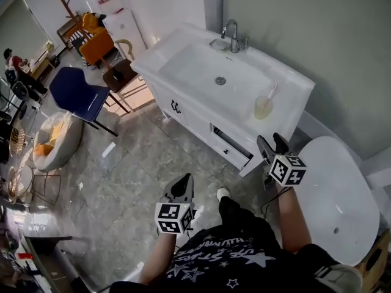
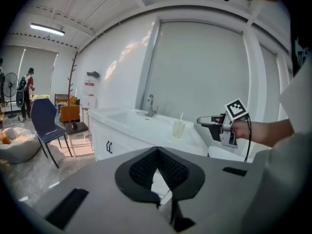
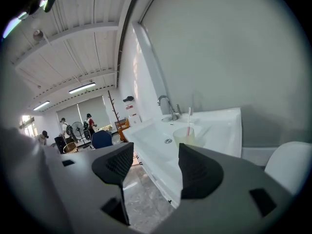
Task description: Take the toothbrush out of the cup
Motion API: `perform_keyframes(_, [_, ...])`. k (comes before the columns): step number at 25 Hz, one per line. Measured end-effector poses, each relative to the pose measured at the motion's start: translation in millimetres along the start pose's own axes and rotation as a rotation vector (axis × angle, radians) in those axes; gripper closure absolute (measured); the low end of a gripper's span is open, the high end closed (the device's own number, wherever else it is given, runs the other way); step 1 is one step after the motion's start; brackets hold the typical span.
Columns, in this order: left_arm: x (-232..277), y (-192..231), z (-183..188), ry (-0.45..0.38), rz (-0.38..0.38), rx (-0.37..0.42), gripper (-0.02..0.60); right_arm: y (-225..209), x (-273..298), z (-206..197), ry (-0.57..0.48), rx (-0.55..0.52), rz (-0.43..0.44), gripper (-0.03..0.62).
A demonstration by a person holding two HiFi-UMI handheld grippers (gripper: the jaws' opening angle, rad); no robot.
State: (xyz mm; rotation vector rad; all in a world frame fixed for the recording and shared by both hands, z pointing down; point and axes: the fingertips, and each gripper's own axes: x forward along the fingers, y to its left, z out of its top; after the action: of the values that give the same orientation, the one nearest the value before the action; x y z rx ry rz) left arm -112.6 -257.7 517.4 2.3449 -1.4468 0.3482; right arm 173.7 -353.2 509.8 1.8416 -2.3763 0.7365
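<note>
R gripper is the nearer tool: jaws wide apart, nothing btwn them. Cup sits ahead of it, a bit right of its centreline, well apart, on the vanity top beside the sink. Toothbrush stands in the cup, long axis near upright, top end poking above the rim. Path fwd looks clear. Faucet is beyond the cup, to its left. L gripper is further back, jaws closed, empty; the cup is ahead-right of it.

Toothbrush lower end inside cloudy cup.
</note>
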Motion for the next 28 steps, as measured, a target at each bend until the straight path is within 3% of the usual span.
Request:
perform_keyframes(7, [85, -5, 34, 0.023, -0.023, 0.030, 0.566, -61, 59, 46, -0.008, 0.019, -0.031, 0.309])
perform_keyframes(13, [132, -3, 53, 0.035, -0.027, 0.044, 0.566, -89, 106, 62, 0.019, 0.024, -0.027, 0.310])
perform_keyframes(17, [151, 3, 55, 0.049, -0.011, 0.037, 0.566, -102, 134, 62, 0.051, 0.025, -0.025, 0.364])
perform_keyframes(25, [170, 19, 52, 0.081, 0.017, 0.015, 0.566, -119, 167, 57, 0.088, 0.042, -0.038, 0.407])
perform_keyframes(28, [170, 21, 52, 0.086, 0.020, -0.003, 0.566, -118, 169, 58, 0.093, 0.037, -0.041, 0.466])
